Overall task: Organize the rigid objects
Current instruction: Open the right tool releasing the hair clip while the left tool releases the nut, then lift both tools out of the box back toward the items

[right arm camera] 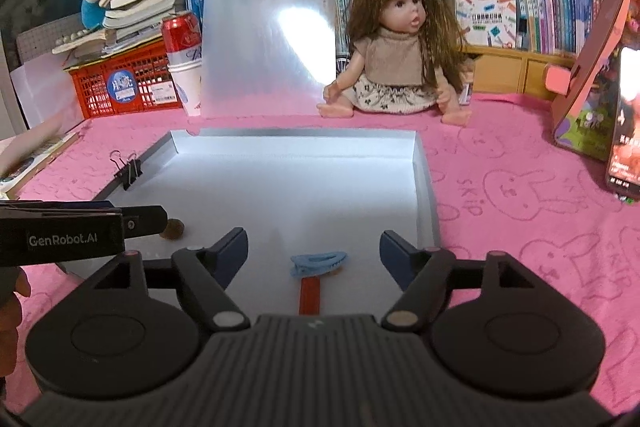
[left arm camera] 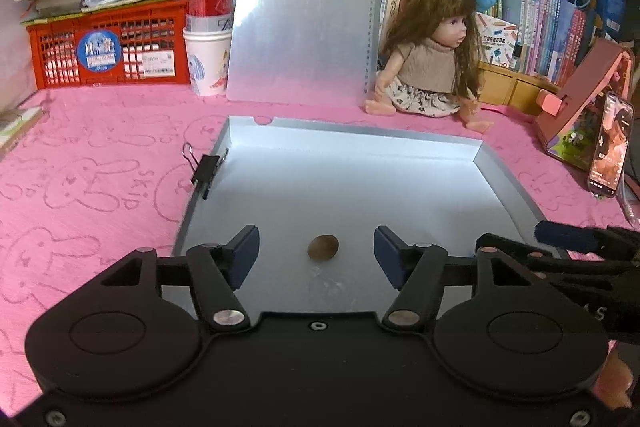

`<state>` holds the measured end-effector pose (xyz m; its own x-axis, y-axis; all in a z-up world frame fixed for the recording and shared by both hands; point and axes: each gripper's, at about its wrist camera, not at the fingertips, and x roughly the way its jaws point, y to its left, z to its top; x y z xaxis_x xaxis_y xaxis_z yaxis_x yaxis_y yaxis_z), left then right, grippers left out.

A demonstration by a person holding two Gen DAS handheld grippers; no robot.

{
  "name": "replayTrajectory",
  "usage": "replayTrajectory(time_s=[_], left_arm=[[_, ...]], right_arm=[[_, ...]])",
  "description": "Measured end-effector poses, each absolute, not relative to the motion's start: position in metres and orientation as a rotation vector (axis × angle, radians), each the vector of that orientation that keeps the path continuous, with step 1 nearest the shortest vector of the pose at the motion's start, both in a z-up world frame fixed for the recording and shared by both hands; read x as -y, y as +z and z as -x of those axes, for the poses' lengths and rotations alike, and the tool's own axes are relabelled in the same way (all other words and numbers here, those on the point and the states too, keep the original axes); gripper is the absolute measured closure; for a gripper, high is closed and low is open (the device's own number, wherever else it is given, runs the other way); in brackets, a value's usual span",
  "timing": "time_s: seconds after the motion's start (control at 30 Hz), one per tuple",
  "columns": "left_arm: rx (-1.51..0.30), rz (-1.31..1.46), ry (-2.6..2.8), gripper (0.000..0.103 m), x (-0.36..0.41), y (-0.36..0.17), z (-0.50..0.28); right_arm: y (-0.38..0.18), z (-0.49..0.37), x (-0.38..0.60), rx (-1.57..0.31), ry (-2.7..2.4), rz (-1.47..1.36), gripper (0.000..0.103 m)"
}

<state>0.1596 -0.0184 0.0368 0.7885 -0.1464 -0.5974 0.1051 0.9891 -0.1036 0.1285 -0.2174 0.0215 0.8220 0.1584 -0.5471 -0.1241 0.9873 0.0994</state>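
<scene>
Ok, both grippers are over the near end of the silver tray [left arm camera: 508, 187] on the pink counter [left arm camera: 100, 187], everything ref'd to that tray. Left gripper [left arm camera: 316, 253]: jaws wide apart, nothing held, small brown nut-like obj [left arm camera: 323, 247] lies on the tray floor right between them. Right gripper [right arm camera: 314, 253]: jaws also apart and empty, blue hair clip [right arm camera: 318, 262] between them, lying across the far end of a red stick [right arm camera: 309, 295], can't tell if they're attached. Black binder clip [left arm camera: 207, 169] is clamped on the tray's left wall, further back. Doll [left arm camera: 430, 55] and clear clipboard [left arm camera: 304, 7] sit behind the tray's far wall, not involved.

My read: step in hand = pick the loose bits inside the tray, one per gripper.

How to do it well, imo:
- left: drop straight down, centre the brown obj, close slow. It's round, so likely rolls or squirts out if pinched off-centre.
- right: clip is flat, so get the tips down to the tray floor and grip across its narrow width. Watch that the stick doesn't drag along.
- grippers are close, stagger the moves so they don't clash.
</scene>
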Motion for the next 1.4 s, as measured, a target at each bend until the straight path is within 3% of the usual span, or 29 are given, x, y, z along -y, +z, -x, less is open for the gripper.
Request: replayTrajectory(time_s=[0.6,1.17,1.4], left_arm=[[-0.553,0.055,-0.217,0.031,0.016,0.067,-0.107],[-0.518,0.019,-0.245,0.024,0.012,0.063,-0.059],[-0.523,0.001,-0.253,0.021,0.009,0.055,-0.044]], right_arm=[[0.047,-0.091,0.224,-0.498,0.179,-0.059,0.014],[0.048,-0.051,0.223,-0.432,0.186,-0.012,0.000],[0.043,-0.040,0.221,-0.426,0.183,-0.004,0.000]])
